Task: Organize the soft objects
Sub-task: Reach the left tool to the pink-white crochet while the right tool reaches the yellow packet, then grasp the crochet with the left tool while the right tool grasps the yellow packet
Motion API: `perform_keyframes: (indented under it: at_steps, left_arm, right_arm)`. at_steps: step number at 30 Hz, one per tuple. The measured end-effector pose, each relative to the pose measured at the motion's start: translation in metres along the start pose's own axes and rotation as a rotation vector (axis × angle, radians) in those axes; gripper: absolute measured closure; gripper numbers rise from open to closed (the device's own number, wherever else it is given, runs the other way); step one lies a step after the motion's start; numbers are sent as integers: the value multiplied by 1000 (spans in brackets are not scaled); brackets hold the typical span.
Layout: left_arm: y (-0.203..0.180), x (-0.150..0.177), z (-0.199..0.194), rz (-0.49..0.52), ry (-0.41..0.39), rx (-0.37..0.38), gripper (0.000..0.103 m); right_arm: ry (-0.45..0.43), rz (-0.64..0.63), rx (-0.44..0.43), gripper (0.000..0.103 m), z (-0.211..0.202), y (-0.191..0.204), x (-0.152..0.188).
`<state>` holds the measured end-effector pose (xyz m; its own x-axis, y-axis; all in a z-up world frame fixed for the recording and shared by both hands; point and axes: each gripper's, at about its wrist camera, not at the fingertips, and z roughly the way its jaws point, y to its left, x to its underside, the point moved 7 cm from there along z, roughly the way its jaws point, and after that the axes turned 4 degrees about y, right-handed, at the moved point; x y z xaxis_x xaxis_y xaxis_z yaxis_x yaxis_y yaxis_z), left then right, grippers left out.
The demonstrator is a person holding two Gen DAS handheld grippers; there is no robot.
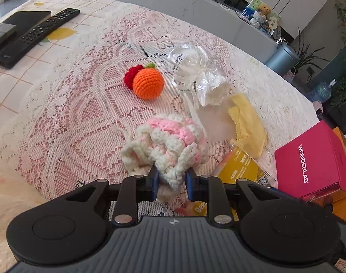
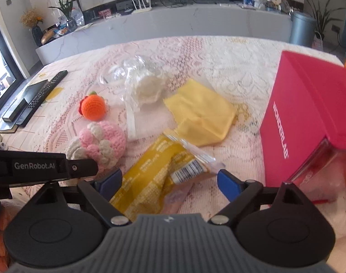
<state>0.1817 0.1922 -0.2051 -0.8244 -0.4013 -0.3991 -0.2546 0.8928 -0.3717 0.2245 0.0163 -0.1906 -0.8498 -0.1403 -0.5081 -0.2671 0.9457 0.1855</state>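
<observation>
My left gripper (image 1: 172,177) is shut on the near edge of a pink and white crochet flower (image 1: 166,141), which also shows in the right wrist view (image 2: 100,143). An orange crochet fruit (image 1: 148,83) (image 2: 92,107) with a red piece lies farther back. A white crochet piece in clear wrapping (image 1: 204,82) (image 2: 145,88) and a yellow cloth (image 1: 248,125) (image 2: 200,113) lie to the right. My right gripper (image 2: 167,182) is open, its fingers on either side of a yellow snack packet (image 2: 154,179) (image 1: 239,166) on the table.
A pink WONDERLAB box (image 1: 314,161) (image 2: 309,113) stands at the right with an orange box behind it. A black remote (image 1: 36,36) (image 2: 43,95) and a dark book (image 1: 25,20) lie at the far left. The lace tablecloth (image 1: 70,113) covers the table.
</observation>
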Motion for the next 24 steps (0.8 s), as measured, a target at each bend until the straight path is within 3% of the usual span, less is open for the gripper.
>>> perform_keyframes:
  at_steps: [4,6,10,13,17,19,21,24]
  left_arm:
    - [0,2,2,-7,1,14,65]
    - [-2,2,1,1,-9,12,59]
    - [-12,2,1,61,-33,-30,32]
    - [-18,3,7,88,-33,-60,27]
    - [-15,-1,11,59,-47,-71,33]
    - [-11,-2,9,38,-58,-79,49]
    - [-9,-3,7,32,-64,-82,60]
    - [-8,-3,4,29,-76,-73,69]
  right_arm:
    - [31,47,-29,18,9,-1,8]
    - [9,48,-43,28,8,2,10]
    - [-26,7,-36,42,4,11,12]
    - [-55,-34,-20,53,0,18,13]
    - [-68,-34,-21,62,-2,17,13]
    - [-74,-26,-25,68,-5,14,12]
    - [-79,-18,-34,74,-7,12,11]
    - [-92,-31,-31,82,-12,12,12]
